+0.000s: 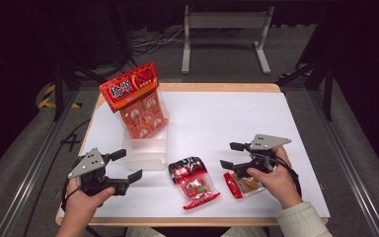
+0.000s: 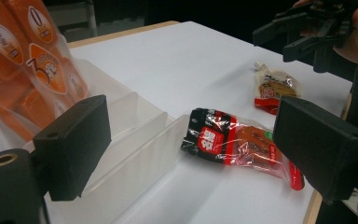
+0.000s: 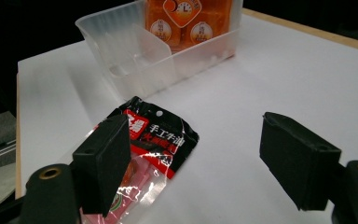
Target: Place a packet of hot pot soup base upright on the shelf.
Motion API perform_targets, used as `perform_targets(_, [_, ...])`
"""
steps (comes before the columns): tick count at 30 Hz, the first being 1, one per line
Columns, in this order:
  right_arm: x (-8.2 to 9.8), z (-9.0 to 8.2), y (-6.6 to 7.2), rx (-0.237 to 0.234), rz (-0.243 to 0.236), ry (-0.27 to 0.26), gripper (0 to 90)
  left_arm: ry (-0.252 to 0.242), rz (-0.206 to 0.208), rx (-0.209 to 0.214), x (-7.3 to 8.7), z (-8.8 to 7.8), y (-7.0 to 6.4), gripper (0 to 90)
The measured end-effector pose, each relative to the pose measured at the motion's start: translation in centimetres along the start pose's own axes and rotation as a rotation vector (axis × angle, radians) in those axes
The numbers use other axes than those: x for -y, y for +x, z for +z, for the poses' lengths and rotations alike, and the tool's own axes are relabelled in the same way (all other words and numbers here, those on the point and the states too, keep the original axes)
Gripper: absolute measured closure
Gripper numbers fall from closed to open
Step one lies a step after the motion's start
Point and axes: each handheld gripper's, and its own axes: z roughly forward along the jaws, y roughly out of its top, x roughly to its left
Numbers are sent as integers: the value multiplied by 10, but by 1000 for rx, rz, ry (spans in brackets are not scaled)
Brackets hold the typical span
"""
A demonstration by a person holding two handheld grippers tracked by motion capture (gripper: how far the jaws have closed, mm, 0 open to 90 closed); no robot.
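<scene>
In the high view, the left gripper (image 1: 128,165) is hovering spread beside the bin (image 1: 144,153), and the right gripper (image 1: 232,154) is hanging spread over the small pouch (image 1: 242,184); the red packet (image 1: 193,182) is lying between them.

In the left gripper view, the orange bag (image 2: 32,60) is standing in the bin's far compartment, the near compartment empty.

In the right gripper view, bare white table (image 3: 279,70) is lying beyond the jaws.

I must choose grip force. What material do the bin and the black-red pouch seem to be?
Bin: likely rigid plastic, translucent and frosted; the table shows through its walls. Black-red pouch: apparently thin glossy plastic film; it shows creases, glare and a clear window onto its contents.
</scene>
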Motion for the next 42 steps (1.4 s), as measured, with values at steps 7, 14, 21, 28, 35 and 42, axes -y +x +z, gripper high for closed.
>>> perform_targets(7, [-6,25,6,-30,-19,41,253,-2,3,-10,0,-3,1,121])
perform_targets(14, [-8,50,9,-70,9,79,253,-12,0,-16,-2,-5,2,121])
perform_targets(21, [-8,68,9,-75,36,114,249,-11,-3,-17,-2,-4,4,121])
perform_targets(28, [-2,91,7,-84,56,179,242,1,-5,-24,-1,-3,7,121])
perform_targets(35, [3,108,5,-107,83,234,232,10,4,-20,1,0,6,121])
perform_targets(42, [3,114,5,-86,86,271,232,6,2,-20,2,2,7,121])
